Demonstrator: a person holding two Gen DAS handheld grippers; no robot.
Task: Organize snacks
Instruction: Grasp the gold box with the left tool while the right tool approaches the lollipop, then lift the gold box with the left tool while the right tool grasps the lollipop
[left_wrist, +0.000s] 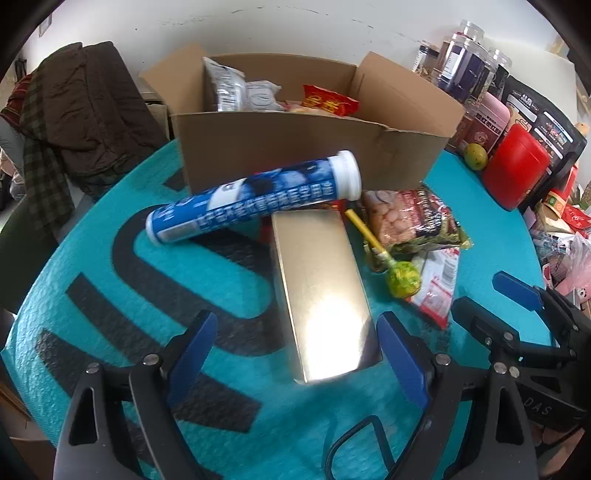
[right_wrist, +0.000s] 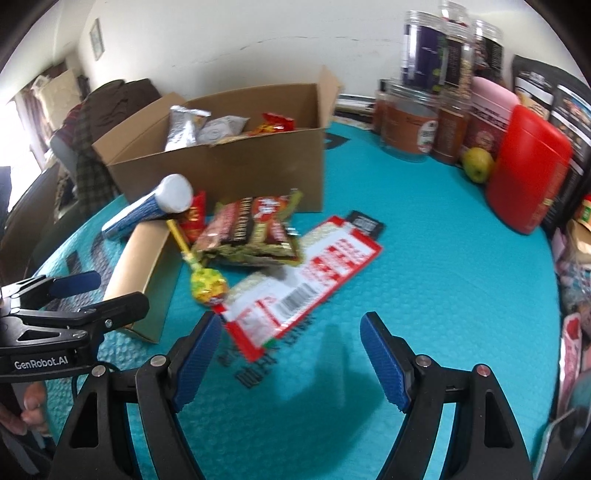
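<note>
Both tongs stand released: my left gripper (left_wrist: 295, 354) straddles the near end of the gold box (left_wrist: 321, 291) low in its frame, my right gripper (right_wrist: 291, 354) hovers by the red-and-white packet (right_wrist: 303, 273). Lifting the box could, I reckon, roll off the blue tube (left_wrist: 255, 199) leaning on its far end. Bare teal mat (right_wrist: 443, 258) lies right; the cardboard box (left_wrist: 295, 147) walls the top.

We read "GenRobot.AI" on the left gripper (right_wrist: 77, 295) body, left of the right gripper's fingers (right_wrist: 195, 362), and "DAS" on the right gripper (left_wrist: 517, 306) body, right of the left fingers; snack labels blur beyond reading.
</note>
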